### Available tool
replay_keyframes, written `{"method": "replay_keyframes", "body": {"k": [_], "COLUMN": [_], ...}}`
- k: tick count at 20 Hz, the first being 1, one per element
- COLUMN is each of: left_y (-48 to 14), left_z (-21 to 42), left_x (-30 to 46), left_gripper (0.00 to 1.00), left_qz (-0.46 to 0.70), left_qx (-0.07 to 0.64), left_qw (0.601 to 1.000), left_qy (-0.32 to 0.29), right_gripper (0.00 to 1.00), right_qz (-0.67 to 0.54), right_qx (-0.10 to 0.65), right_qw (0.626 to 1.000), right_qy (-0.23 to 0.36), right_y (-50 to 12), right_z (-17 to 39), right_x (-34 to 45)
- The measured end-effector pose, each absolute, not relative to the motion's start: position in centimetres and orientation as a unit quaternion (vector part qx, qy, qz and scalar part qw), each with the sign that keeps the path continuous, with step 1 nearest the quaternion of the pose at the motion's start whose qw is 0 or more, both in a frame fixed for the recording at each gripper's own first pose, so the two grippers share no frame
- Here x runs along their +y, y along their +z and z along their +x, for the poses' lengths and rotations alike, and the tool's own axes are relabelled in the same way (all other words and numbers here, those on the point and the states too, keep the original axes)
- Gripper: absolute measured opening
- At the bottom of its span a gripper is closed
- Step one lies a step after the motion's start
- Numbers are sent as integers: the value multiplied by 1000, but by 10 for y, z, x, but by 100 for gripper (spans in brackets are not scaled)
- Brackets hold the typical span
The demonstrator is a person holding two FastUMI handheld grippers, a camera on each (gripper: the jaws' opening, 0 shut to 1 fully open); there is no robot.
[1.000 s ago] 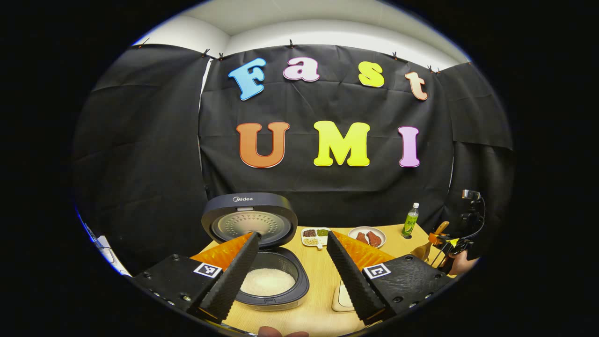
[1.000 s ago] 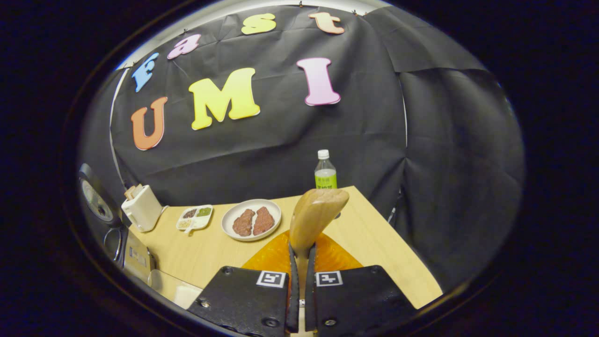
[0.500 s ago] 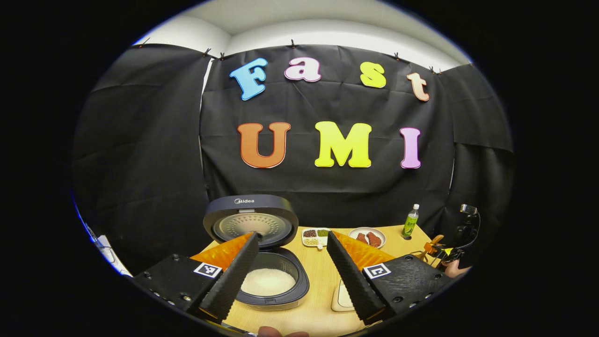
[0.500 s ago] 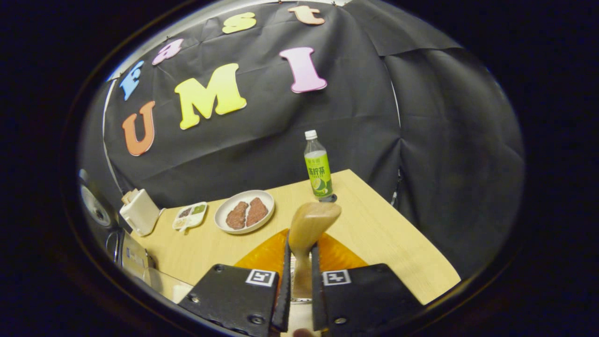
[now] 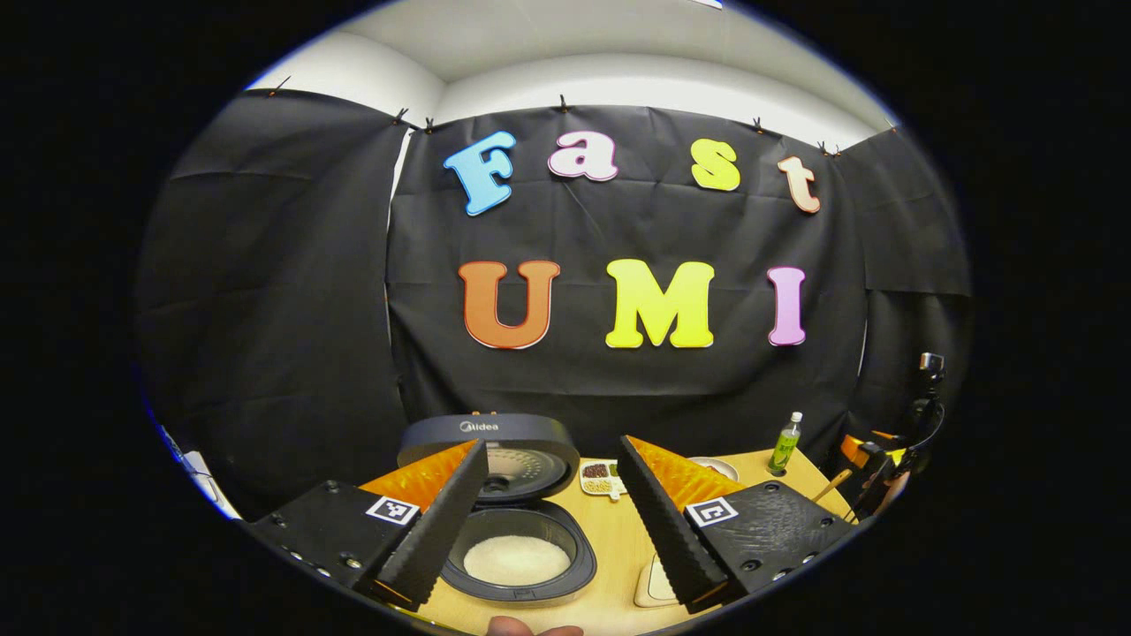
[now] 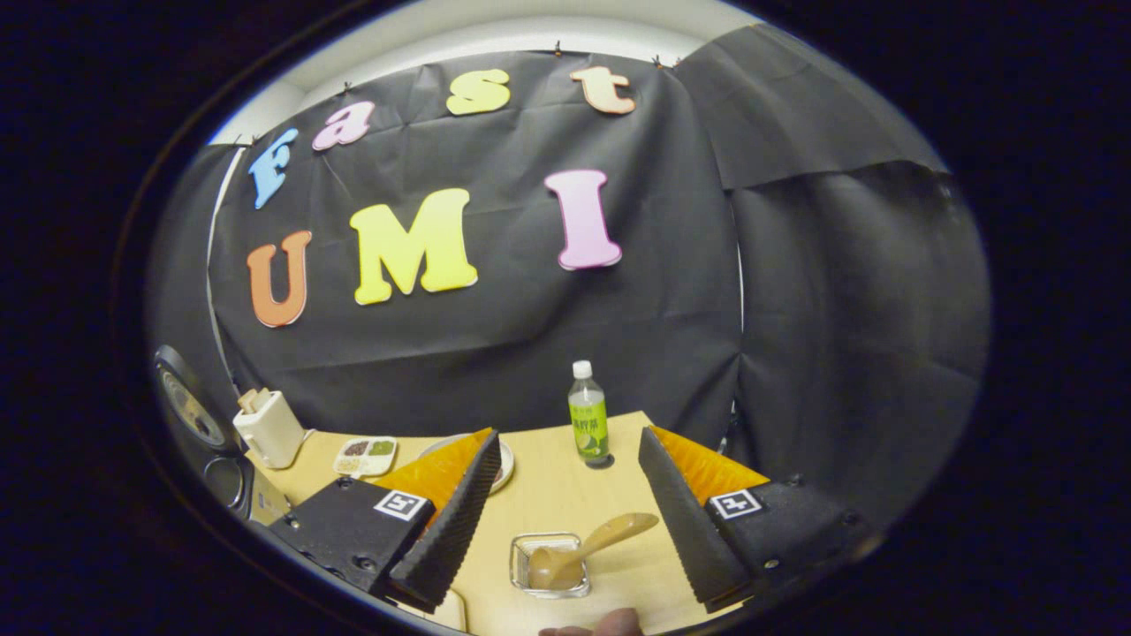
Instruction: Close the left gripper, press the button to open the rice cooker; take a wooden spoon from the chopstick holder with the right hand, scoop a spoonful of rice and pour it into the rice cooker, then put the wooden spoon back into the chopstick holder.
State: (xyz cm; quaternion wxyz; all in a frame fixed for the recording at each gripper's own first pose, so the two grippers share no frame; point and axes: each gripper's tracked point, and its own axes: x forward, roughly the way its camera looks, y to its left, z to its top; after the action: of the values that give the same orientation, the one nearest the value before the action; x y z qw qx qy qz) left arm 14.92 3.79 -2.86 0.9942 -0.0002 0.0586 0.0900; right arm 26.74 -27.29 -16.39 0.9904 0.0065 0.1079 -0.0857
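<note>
The rice cooker [image 5: 521, 590] stands with its lid [image 5: 482, 431] up, and white rice [image 5: 517, 558] lies in its pot. My left gripper [image 5: 552, 450] is open above and in front of it, holding nothing. In the right gripper view, the wooden spoon [image 6: 610, 534] rests with its bowl down in the clear chopstick holder [image 6: 523, 579] and its handle leans to the right. My right gripper [image 6: 568, 437] is open just behind the holder, with its fingers apart from the spoon. The cooker [image 6: 190, 411] sits at that view's left edge.
On the wooden table [image 6: 539, 503] are a green drink bottle [image 6: 589, 424], a plate [image 6: 504, 464] half hidden by a finger, a divided dish of grains [image 6: 364, 456] and a white box-shaped object [image 6: 265, 428]. A pale flat object [image 5: 656, 583] lies right of the cooker.
My right gripper has opened and let go of the wooden spoon, which now sits in the holder, and it has drawn back. The left gripper has tipped slightly upward.
</note>
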Motion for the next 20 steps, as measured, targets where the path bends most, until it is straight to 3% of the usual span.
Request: {"method": "replay_keyframes", "body": {"k": [8,14,20], "left_y": [13,-42,-69], "left_z": [199,248,268], "left_x": [106,129,146], "left_gripper": [94,95,95], "left_qz": [-17,-58,-69], "left_qx": [59,188,240], "left_qw": [987,970,956], "left_qy": [147,144,151], "right_gripper": [100,100,99], "right_qz": [18,-9,-24], "right_qx": [61,38,43], "right_qw": [997,998,997], "right_qy": [-52,-49,-62], "right_y": [-84,-57,-50], "right_z": [230,184,151], "right_x": [-227,-219,-232]}}
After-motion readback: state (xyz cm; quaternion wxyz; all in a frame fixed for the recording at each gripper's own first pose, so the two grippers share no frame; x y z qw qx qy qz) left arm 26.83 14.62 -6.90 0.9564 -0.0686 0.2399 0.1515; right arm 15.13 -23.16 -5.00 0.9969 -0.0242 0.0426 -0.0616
